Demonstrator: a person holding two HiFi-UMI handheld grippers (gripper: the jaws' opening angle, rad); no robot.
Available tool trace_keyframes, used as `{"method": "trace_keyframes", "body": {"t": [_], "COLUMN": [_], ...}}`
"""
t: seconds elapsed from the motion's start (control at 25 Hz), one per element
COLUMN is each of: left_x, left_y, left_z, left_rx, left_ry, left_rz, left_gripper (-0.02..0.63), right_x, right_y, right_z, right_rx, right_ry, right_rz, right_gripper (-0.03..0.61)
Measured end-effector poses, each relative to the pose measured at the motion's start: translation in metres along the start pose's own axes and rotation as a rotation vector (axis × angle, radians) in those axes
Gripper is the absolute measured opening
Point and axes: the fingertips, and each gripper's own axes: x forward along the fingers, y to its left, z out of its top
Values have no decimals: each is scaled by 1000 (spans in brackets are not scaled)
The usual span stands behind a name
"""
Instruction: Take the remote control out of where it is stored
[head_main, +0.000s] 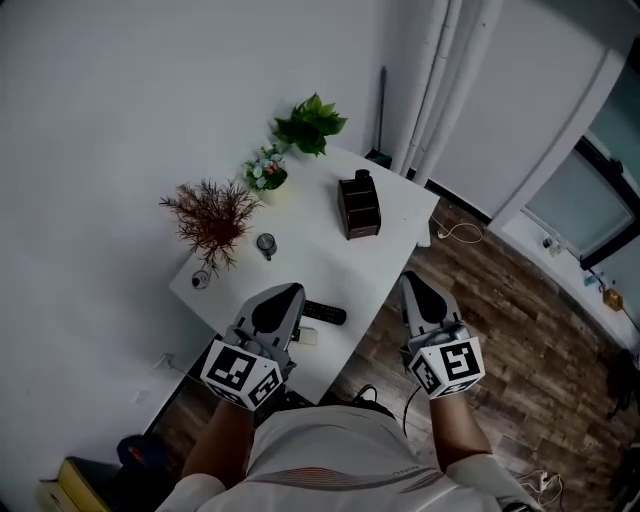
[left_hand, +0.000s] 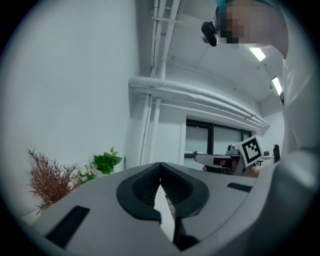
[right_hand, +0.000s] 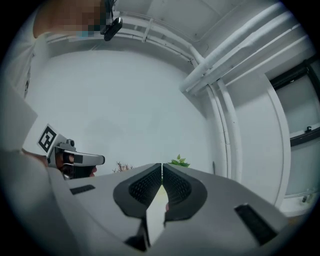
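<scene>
Head view: remote control (head_main: 323, 312) lay on the worktop (head_main: 310, 225) near its front edge, beside the left gripper (head_main: 288, 292), outside the dark organiser (head_main: 359, 205); left gripper view: fingers (left_hand: 145, 187) closed, empty; right gripper view: right gripper (right_hand: 162, 166) fingers (right_hand: 146, 186) closed, empty.

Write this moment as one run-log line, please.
left claw: shut, empty | right claw: shut, empty | remote control: lying on table, outside dark organizer

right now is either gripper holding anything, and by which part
Nothing is held. The left gripper and right gripper are both shut and empty; the remote control lies on the table.
</scene>
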Motion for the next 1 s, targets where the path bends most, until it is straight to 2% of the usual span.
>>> {"method": "trace_keyframes", "body": {"t": [0.2,0.36,0.8,1.0], "left_x": [-1,-7,-8,-14], "left_y": [-3,2,18,31], "left_z": [1,7,-3,-11], "left_rx": [39,6,-11,-18], "left_ry": [2,-29,-8,4], "left_rz": [11,27,58,91], "left_gripper": [8,8,8,8], "right_x": [-1,2,18,53], "right_y": [-2,2,-6,-21], "right_z": [-2,-5,-17,-30], "right_rx": [-13,-17,-23,-38], "right_ry": [20,34,65,123], "right_rz": [-12,-12,-38,-45], "right_gripper": [21,21,21,23]}}
